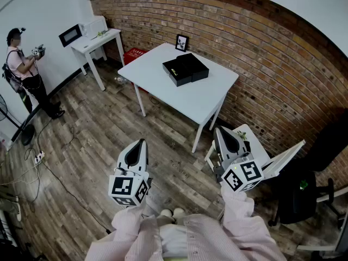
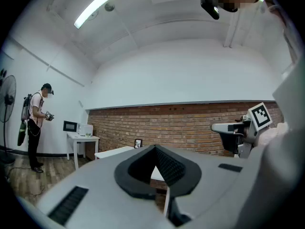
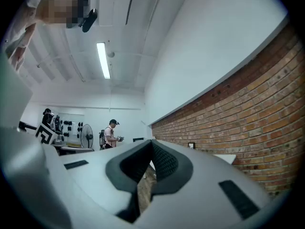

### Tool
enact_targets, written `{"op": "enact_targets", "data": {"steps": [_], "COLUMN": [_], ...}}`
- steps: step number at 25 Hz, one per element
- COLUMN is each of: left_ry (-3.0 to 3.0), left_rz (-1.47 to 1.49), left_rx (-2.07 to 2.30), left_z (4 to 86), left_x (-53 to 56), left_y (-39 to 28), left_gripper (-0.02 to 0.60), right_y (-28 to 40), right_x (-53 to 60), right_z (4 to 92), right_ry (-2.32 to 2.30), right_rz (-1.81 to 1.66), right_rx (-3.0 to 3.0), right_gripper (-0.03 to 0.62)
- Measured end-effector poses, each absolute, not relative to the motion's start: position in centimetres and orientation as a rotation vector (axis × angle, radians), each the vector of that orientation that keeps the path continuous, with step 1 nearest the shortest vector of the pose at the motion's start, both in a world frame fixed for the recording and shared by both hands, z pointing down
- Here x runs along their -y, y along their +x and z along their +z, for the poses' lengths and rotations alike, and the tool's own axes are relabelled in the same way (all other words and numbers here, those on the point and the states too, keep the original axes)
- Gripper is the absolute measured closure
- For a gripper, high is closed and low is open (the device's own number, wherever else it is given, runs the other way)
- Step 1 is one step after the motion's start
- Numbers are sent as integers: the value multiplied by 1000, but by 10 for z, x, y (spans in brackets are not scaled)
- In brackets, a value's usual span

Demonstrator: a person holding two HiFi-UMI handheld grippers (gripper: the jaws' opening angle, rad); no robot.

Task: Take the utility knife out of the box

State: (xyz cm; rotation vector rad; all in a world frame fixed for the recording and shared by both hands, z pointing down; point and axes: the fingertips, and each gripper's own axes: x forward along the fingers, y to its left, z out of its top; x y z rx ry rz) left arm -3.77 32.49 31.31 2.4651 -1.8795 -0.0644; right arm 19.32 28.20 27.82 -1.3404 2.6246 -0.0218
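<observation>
Box [image 1: 185, 69]: black and flat, set on a white table [image 1: 155, 69] well ahead of the fingers of the left gripper [image 1: 141, 142] and right gripper [image 1: 221, 131], both clenched empty; the knife cannot be made out.

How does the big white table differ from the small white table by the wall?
The big table is wide and nearly square; the small table is narrow. The big table carries a black box and a picture frame; the small table a white machine and a dark screen. The big table stands near the brick wall, the small table against the white wall. Both are white, on thin legs, on the wood floor.
</observation>
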Motion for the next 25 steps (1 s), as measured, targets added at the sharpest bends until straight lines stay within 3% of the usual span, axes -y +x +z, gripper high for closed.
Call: {"op": "enact_targets", "data": {"steps": [19,25], "left_ry": [2402,2363], "left_rz": [-64,-57], "left_rx": [1899,1906], "left_z": [328,336], "left_x": [-312,-301], "left_y": [-22,-25], "left_gripper": [589,589], "right_y": [215,212], "right_x": [-258,-241], "right_z": [305,315], "right_ry": [-1335,-1343], "right_rz": [-61,-89], "right_rx": [-2637,-2664], "right_gripper": [587,520]}}
